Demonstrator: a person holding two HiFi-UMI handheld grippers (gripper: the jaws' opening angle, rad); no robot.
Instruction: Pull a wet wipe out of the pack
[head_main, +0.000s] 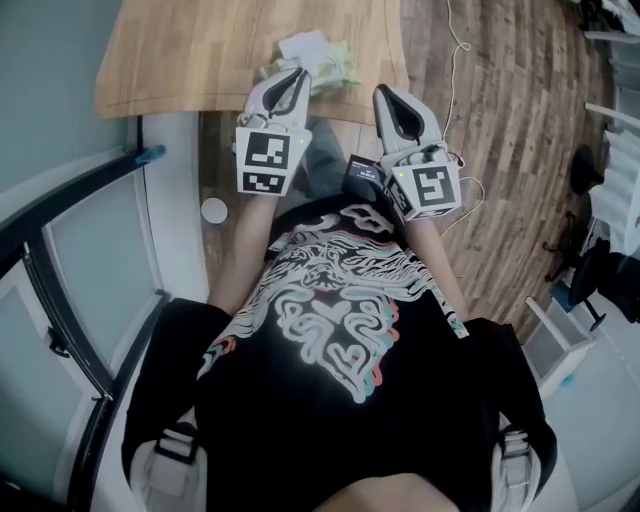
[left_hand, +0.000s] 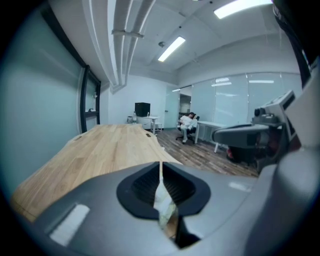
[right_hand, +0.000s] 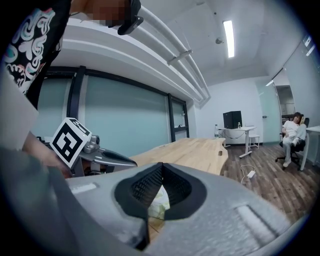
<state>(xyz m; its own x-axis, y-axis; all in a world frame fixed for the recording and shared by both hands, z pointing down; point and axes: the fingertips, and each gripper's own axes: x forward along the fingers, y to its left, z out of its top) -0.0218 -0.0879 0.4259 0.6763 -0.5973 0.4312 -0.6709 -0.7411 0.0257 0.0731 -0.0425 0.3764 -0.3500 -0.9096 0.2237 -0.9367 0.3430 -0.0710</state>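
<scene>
One wooden table (head_main: 200, 50) with wipe pack (head_main: 318, 58), plank floor (head_main: 500, 150) around.

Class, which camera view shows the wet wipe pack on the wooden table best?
The head view: the wet wipe pack lies near the table edge, mostly uncovered, seen from above. The left gripper view shows only a pale sliver of it low in the frame; the right gripper view likewise.

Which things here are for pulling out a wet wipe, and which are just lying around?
For the job: wet wipe pack, left hand-held gripper, right hand-held gripper, wooden table.
Lying about: white cable, white round thing, both on the floor.
</scene>
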